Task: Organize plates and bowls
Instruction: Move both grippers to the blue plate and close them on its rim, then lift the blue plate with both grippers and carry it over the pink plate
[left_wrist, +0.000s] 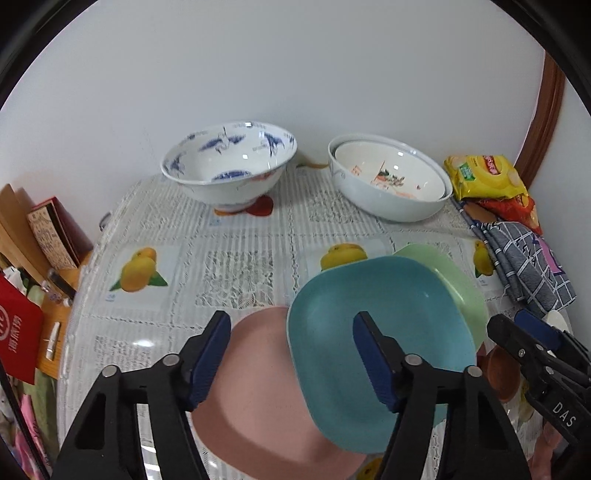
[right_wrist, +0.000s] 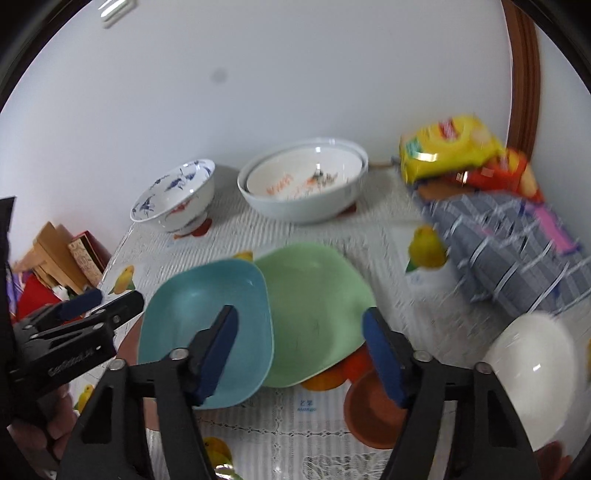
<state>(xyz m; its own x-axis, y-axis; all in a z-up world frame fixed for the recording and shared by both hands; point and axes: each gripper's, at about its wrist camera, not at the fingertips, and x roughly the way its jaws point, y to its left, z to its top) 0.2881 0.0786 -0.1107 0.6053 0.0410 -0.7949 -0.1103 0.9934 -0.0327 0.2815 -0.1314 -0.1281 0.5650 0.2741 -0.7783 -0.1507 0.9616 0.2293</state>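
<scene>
The round table (left_wrist: 236, 221), w/ lace-and-fruit-print cloth under clear cover, carries everything. Landmark: the teal squarish plastic plate (left_wrist: 373, 332), near the table's front edge. Behind it by the wall sit a wide white ceramic bowl w/ a smaller bowl nested inside (left_wrist: 391, 181) and, further left, a blue-and-white footed porcelain bowl (left_wrist: 229, 162). The teal plate overlaps a pink plastic plate (left_wrist: 258, 406) on its left & a pale green plastic plate (right_wrist: 314, 310) on its right. Left gripper (left_wrist: 291, 358) straddles the teal/pink overlap, jaws apart, clamping nothing. Right gripper (right_wrist: 299, 354) hangs over the teal/green overlap, jaws also apart, grasping nothing.
</scene>
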